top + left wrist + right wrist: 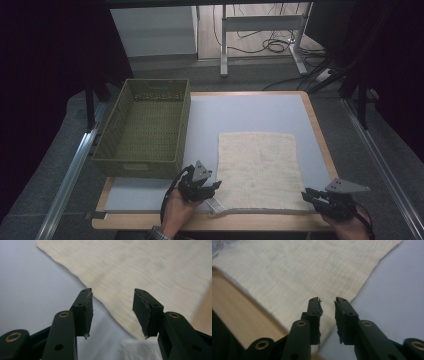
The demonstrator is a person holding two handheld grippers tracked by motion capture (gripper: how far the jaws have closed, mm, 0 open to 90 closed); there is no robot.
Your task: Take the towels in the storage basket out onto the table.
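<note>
One cream cloth (259, 170) lies flat on the pale grey mat (240, 112), on the right half of the table (314, 125), its near edge at the table's near wooden border. At its near left corner a small white bit sticks out from under the cloth; what it is cannot be told.

Two grippers are at work, one at each near corner of the cloth. The left gripper (216, 185) hovers just beside the near left corner, held in one hand (176, 212). In the left gripper view (113, 312) its jaws stand fairly wide apart, with the cloth's edge below the gap and nothing between the pads. The right gripper (306, 194) sits at the near right corner. In the right gripper view (327, 315) its jaws stand narrowly apart over the cloth's corner, gripping nothing.

One olive-green plastic basket (112, 132) stands on the left of the table, well apart from the cloth.

Beyond the table one white desk frame (260, 25) stands on the floor, with cables around it.
</note>
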